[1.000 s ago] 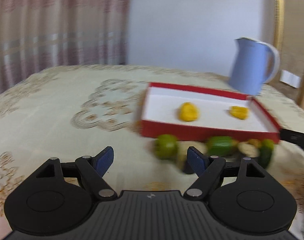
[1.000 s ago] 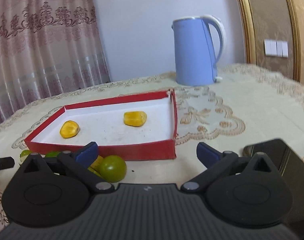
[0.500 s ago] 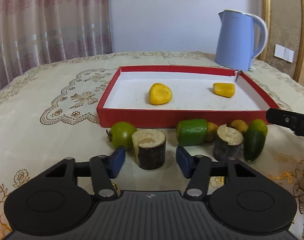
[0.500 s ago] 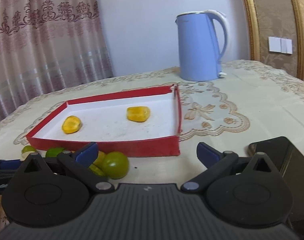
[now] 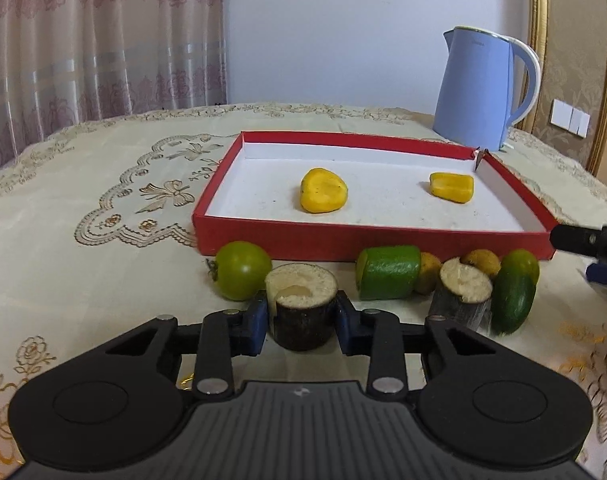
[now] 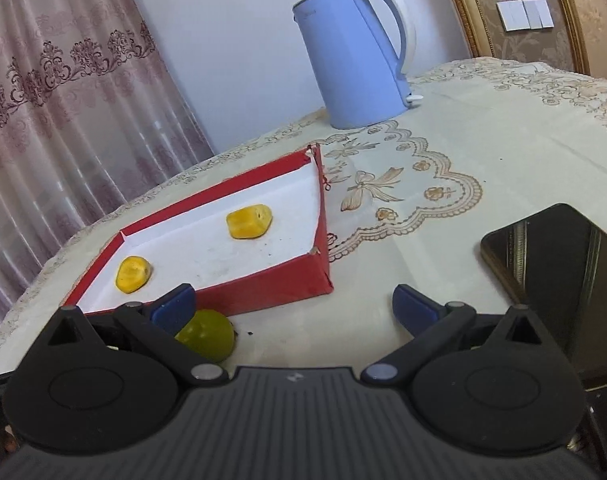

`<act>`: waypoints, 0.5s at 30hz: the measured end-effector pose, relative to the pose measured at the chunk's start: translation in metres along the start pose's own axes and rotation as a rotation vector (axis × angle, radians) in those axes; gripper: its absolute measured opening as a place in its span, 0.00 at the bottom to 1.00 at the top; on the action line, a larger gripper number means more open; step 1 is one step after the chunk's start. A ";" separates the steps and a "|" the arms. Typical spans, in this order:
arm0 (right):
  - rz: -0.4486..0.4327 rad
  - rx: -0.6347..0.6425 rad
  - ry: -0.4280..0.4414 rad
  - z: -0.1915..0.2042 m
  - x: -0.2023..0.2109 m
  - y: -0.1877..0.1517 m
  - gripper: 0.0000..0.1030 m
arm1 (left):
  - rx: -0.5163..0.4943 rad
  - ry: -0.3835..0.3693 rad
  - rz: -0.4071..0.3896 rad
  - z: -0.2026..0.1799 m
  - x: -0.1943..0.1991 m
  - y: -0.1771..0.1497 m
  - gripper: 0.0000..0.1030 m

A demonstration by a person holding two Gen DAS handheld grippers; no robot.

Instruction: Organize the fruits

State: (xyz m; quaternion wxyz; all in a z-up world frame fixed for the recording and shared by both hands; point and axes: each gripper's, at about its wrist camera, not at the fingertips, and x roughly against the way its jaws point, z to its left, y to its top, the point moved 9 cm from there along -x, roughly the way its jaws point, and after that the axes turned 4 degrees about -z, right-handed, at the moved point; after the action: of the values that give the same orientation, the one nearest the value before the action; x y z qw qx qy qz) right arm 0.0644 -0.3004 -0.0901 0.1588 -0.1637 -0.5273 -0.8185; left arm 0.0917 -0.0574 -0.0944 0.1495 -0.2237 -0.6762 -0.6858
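Inside red tray (image 5: 239, 236): two smooth yellow pieces (image 5: 323, 191). Before tray: two bark-skinned cylinders; left claw (image 5: 301, 318) grips one (image 5: 301, 308). Right claw (image 6: 293, 306) wide.

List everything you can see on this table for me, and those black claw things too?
Tray: one, red with white floor, centre of table.
Yellow fruits: two, lying apart inside the tray.
Green tomato: one, before the tray's front wall.
Dark stumps: two, pale tops, in the row of fruit.
Green chunk: one, mid-row.
Other row fruit: small yellowish ones and a green one, partly hidden.
Kettle: one, light blue, behind the tray.
Phone: one, black, right of tray.
Tablecloth: cream, embroidered.
Left gripper: fingers against a stump.
Right gripper: wide open, empty.
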 end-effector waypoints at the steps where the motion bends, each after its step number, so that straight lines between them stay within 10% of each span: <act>1: 0.004 0.001 0.006 0.001 -0.001 -0.001 1.00 | -0.002 0.002 0.000 0.001 0.000 0.000 0.32; 9: 0.020 -0.007 0.019 0.001 -0.003 -0.002 1.00 | -0.001 -0.006 0.006 0.002 -0.001 0.000 0.33; 15: 0.002 -0.001 0.073 0.007 0.001 0.000 1.00 | -0.009 0.022 0.011 0.002 -0.002 -0.001 0.68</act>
State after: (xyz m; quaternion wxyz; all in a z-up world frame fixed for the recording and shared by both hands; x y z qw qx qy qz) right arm 0.0638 -0.2940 -0.0869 0.1785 -0.1343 -0.5208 -0.8239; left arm 0.0933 -0.0551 -0.0962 0.1595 -0.2208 -0.6701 -0.6905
